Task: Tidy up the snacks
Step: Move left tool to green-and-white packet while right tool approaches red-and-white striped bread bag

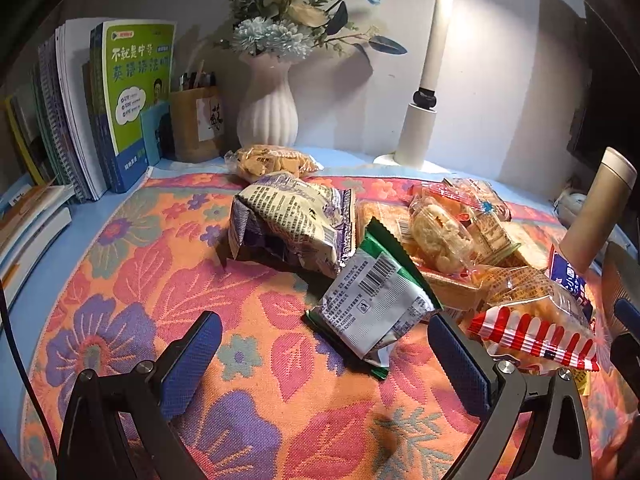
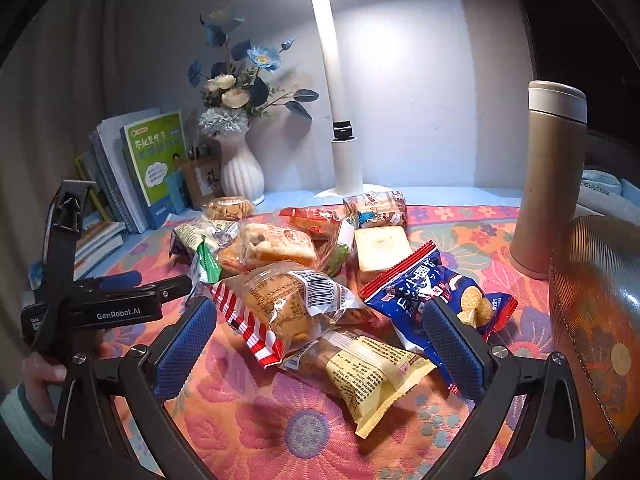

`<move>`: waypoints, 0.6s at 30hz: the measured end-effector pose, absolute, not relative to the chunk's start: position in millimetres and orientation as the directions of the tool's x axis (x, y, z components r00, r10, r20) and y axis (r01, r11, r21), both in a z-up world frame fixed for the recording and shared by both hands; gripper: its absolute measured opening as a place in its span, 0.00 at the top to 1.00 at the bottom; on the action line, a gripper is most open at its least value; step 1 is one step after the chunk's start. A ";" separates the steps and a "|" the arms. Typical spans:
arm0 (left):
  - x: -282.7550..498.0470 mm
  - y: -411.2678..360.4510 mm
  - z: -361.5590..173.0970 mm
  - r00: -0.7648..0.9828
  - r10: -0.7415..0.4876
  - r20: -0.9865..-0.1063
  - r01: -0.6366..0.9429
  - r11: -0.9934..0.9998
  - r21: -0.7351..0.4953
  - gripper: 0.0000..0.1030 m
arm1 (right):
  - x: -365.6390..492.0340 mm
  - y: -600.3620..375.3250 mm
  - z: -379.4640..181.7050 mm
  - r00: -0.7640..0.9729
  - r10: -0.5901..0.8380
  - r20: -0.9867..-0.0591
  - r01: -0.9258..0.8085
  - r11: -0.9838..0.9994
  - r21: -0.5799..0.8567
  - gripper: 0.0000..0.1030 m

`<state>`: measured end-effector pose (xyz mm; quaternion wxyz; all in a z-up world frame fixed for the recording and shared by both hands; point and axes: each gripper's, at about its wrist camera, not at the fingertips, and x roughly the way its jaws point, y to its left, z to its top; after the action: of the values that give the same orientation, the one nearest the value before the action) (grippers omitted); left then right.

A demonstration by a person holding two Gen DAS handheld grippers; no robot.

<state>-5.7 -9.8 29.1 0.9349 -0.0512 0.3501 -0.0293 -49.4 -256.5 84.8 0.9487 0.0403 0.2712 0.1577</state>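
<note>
- The snack pile (image 2: pixel 304 276) lies mid-cloth on the floral tablecloth (image 1: pixel 132 288); overlapping packets hide each other, so no exact count.
- A bowl (image 2: pixel 592 320) is cut off at the right edge.
- One thermos (image 2: pixel 550 176), one vase (image 1: pixel 269 108).
- The left gripper (image 1: pixel 324 364) and right gripper (image 2: pixel 320 344) both gape wide, holding nothing.

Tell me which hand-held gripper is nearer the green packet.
Left. The left hand-held gripper has the green packet just ahead of its open fingers; the right hand-held gripper faces snacks farther right.
</note>
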 end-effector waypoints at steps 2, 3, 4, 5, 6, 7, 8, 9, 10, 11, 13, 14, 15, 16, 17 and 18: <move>-3.4 -6.4 27.1 0.742 -0.092 -0.664 0.007 0.992 -0.129 0.01 | -48.4 -257.4 84.5 0.801 0.323 -0.504 -0.276 0.946 0.167 0.00; -2.3 -5.2 26.2 0.738 -0.095 -0.669 0.006 0.991 -0.135 0.01 | -47.7 -258.0 84.2 0.799 0.325 -0.506 -0.276 0.946 0.173 0.00; -1.5 -4.5 25.6 0.734 -0.096 -0.673 0.003 0.990 -0.138 0.01 | -45.9 -259.1 83.6 0.795 0.327 -0.510 -0.273 0.945 0.181 0.00; -0.5 -4.1 25.1 0.731 -0.096 -0.676 0.001 0.990 -0.140 0.01 | -45.1 -259.8 83.1 0.794 0.327 -0.513 -0.270 0.945 0.186 0.00; 0.1 -3.8 24.4 0.727 -0.097 -0.680 0.000 0.990 -0.141 0.01 | -43.7 -260.9 82.6 0.791 0.328 -0.517 -0.265 0.945 0.193 0.00; 0.4 -4.2 23.9 0.725 -0.101 -0.682 0.004 0.990 -0.142 0.01 | -42.8 -262.7 82.3 0.789 0.331 -0.518 -0.264 0.943 0.201 0.00; 0.6 -4.7 23.9 0.723 -0.103 -0.683 0.007 0.990 -0.142 0.01 | -42.3 -263.9 82.1 0.788 0.334 -0.518 -0.263 0.942 0.208 0.00; 0.7 -5.6 23.5 0.722 -0.104 -0.684 0.011 0.990 -0.138 0.01 | -42.2 -265.1 82.0 0.788 0.336 -0.517 -0.262 0.941 0.213 0.00; 0.3 -6.3 23.6 0.722 -0.104 -0.684 0.014 0.991 -0.135 0.01 | -42.5 -266.1 81.9 0.787 0.340 -0.515 -0.262 0.940 0.220 0.00; -0.5 -7.2 24.2 0.724 -0.105 -0.681 0.019 0.991 -0.133 0.01 | -42.7 -267.0 81.9 0.786 0.344 -0.513 -0.263 0.938 0.226 0.00; -1.3 -8.8 24.9 0.727 -0.114 -0.677 0.032 0.991 -0.132 0.01 | -42.4 -267.2 82.1 0.784 0.351 -0.513 -0.266 0.935 0.233 0.00; -1.5 -9.6 24.9 0.727 -0.119 -0.677 0.040 0.991 -0.131 0.01 | -42.4 -267.2 82.0 0.783 0.351 -0.513 -0.266 0.935 0.233 0.00; -1.2 -10.5 25.3 0.725 -0.124 -0.677 0.046 0.990 -0.132 0.01 | -42.4 -266.9 81.8 0.783 0.350 -0.515 -0.266 0.936 0.232 0.00; -0.6 -11.4 25.1 0.722 -0.131 -0.680 0.054 0.990 -0.133 0.01 | -42.3 -266.6 82.0 0.783 0.349 -0.515 -0.266 0.936 0.231 0.00; -0.1 -12.4 24.7 0.718 -0.138 -0.682 0.063 0.989 -0.133 0.01 | -42.2 -266.0 82.3 0.782 0.349 -0.516 -0.266 0.936 0.229 0.00; -0.4 -13.0 24.8 0.717 -0.140 -0.682 0.067 0.989 -0.133 0.01 | -42.5 -266.0 82.4 0.783 0.350 -0.515 -0.268 0.936 0.228 0.00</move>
<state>-0.4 -13.0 24.8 0.9253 -0.0493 0.3717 -0.0560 -42.5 -266.0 82.4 0.9414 0.0710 0.2859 0.1641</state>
